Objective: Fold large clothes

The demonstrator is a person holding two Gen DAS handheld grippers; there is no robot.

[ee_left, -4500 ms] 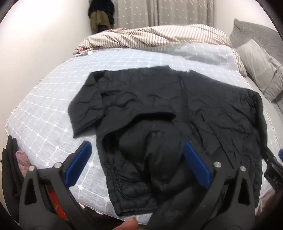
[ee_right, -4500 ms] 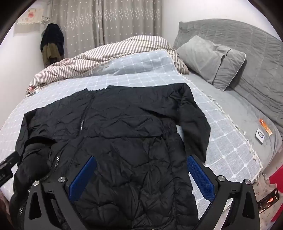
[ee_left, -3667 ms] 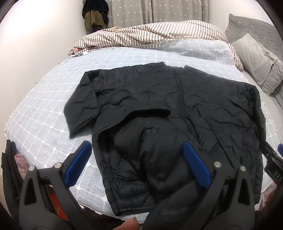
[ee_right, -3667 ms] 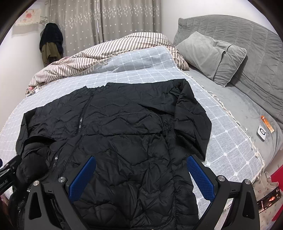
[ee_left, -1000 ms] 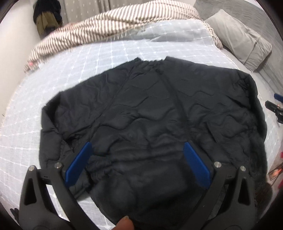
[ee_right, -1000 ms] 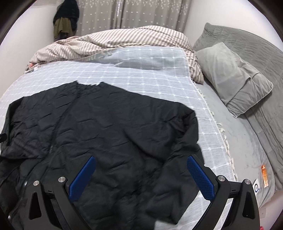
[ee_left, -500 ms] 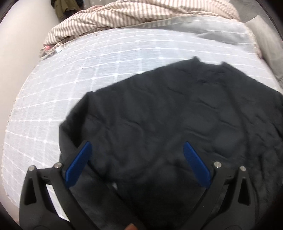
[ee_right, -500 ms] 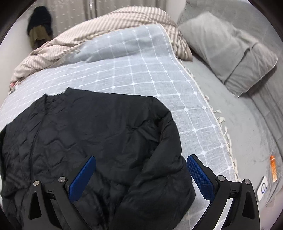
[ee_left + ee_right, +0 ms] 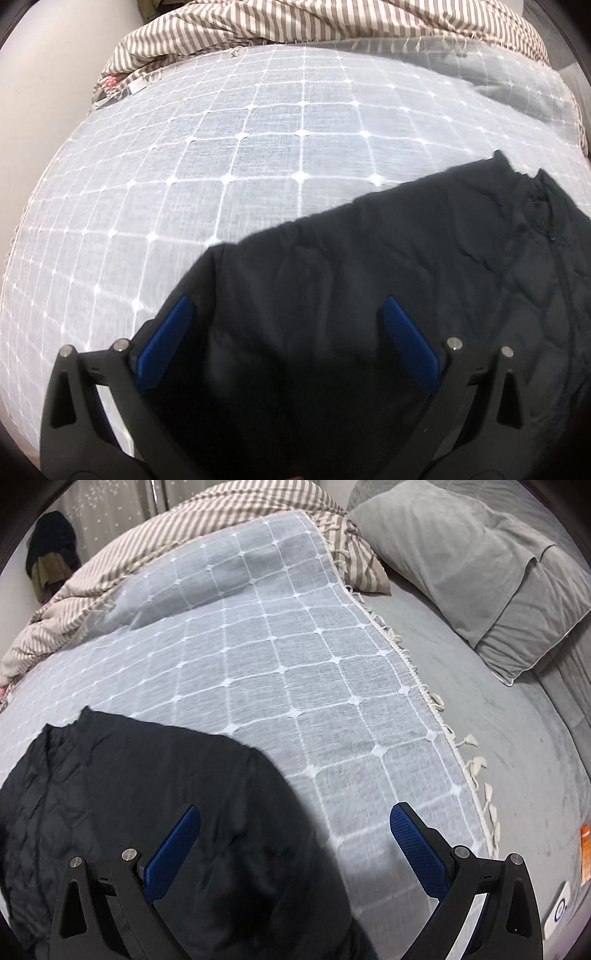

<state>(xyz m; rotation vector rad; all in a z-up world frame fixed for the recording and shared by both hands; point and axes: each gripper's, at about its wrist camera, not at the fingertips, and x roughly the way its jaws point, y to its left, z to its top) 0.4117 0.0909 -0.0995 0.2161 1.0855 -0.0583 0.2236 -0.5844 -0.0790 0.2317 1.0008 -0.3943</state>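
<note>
A black quilted jacket lies spread on the pale blue checked bedspread. In the left wrist view my left gripper stands open low over the jacket's left shoulder and sleeve, its blue pads wide apart, with nothing pinched between them. In the right wrist view the jacket fills the lower left. My right gripper is open over its right shoulder edge, one pad above the black fabric and the other above the bedspread.
A striped duvet is bunched along the far side of the bed. Grey pillows and a grey sheet lie to the right, past the bedspread's tasselled edge. Dark clothes hang by the curtain.
Both grippers have moved forward and down, from the jacket's hem toward its shoulders. The left one now hovers at the left shoulder, the right one at the right shoulder edge. Both stayed open.
</note>
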